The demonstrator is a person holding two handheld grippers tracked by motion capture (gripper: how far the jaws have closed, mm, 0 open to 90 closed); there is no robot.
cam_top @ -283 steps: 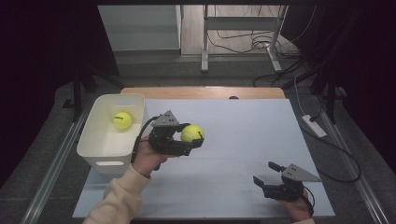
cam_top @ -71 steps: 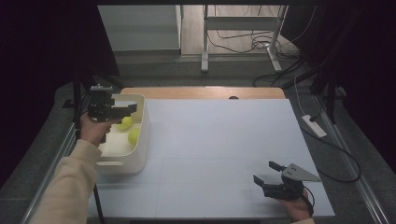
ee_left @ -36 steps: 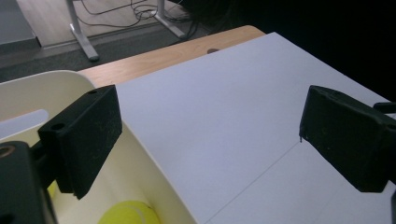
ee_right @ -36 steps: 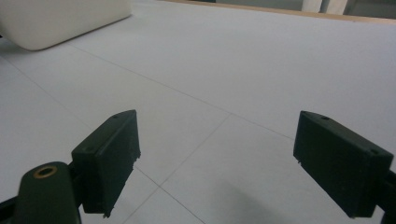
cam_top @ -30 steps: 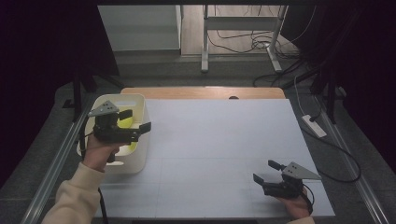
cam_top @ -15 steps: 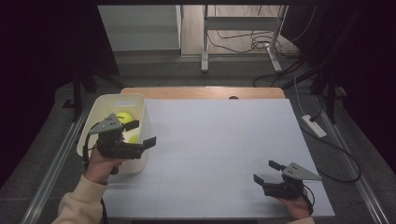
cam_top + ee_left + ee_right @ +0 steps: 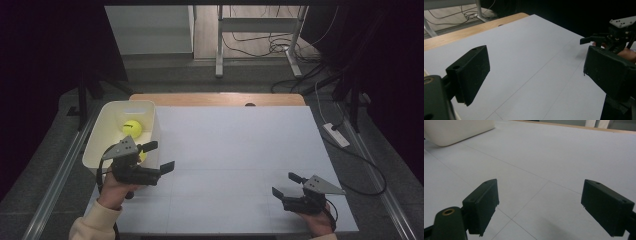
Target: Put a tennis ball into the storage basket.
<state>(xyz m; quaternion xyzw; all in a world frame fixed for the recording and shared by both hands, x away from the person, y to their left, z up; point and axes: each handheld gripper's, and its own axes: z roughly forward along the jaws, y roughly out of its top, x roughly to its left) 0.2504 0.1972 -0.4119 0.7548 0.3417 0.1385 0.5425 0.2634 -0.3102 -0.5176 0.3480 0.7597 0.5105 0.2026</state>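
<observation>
The left gripper (image 7: 160,156) is hovering beside the white bin (image 7: 105,127) near the table's (image 7: 240,145) left edge, its fingers (image 7: 471,72) spread wide and holding nothing. A tennis ball (image 7: 131,128) is lying inside the bin, with a second partly hidden behind the gripper. The right gripper (image 7: 286,186) is resting near the front right corner, fingers (image 7: 482,202) also gaping wide and empty.

A white rectangular sheet (image 7: 235,150) covers a light wooden tabletop (image 7: 215,99). Beyond the table, black cables (image 7: 260,47) trail across the floor around a grey metal stand (image 7: 220,45), while a white power strip (image 7: 336,135) lies to the right.
</observation>
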